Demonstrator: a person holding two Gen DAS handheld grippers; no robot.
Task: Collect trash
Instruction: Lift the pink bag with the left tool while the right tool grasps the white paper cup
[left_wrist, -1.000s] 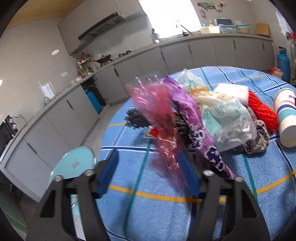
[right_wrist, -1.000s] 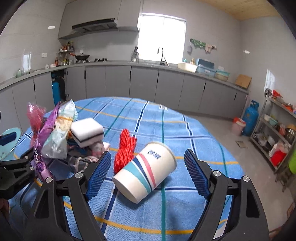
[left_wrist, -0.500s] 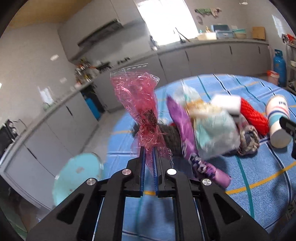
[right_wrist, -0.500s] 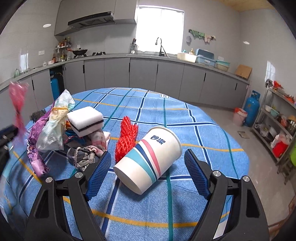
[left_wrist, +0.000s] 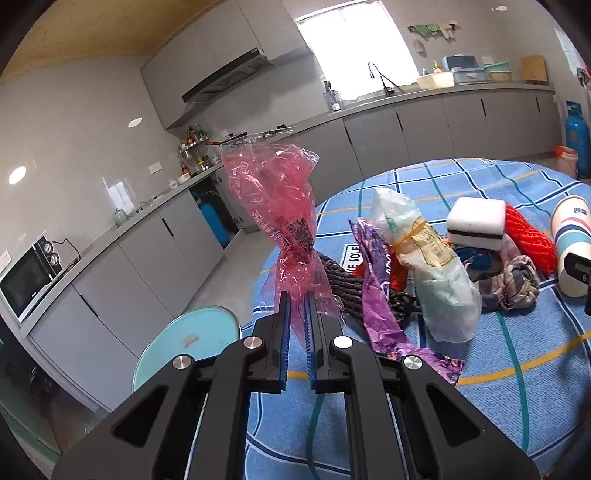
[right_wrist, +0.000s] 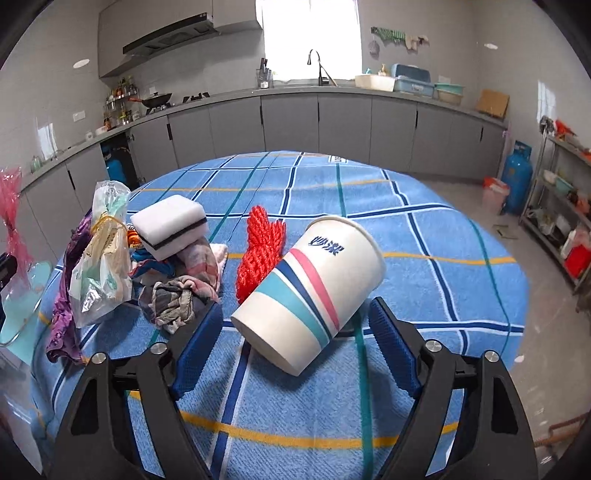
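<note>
My left gripper (left_wrist: 297, 306) is shut on a crumpled pink plastic wrapper (left_wrist: 280, 214) and holds it up above the table's left edge; the wrapper also shows at the far left of the right wrist view (right_wrist: 13, 218). My right gripper (right_wrist: 295, 325) is open, its fingers on either side of a striped paper cup (right_wrist: 310, 288) lying on its side on the blue checked tablecloth (right_wrist: 424, 236). A pile of trash lies left of the cup: a purple wrapper (left_wrist: 376, 295), a clear plastic bag (left_wrist: 432, 266), a white sponge (right_wrist: 170, 225), red netting (right_wrist: 262, 251) and crumpled cloth (right_wrist: 177, 299).
A light blue round stool (left_wrist: 188, 339) stands below the table's left edge. Grey kitchen cabinets (right_wrist: 332, 125) run along the walls. A blue gas cylinder (right_wrist: 517, 177) and a shelf rack (right_wrist: 565, 206) stand at the right.
My left gripper closed on the pink wrapper and lifted it up and away from the pile. My right gripper moved a little closer around the cup, still open.
</note>
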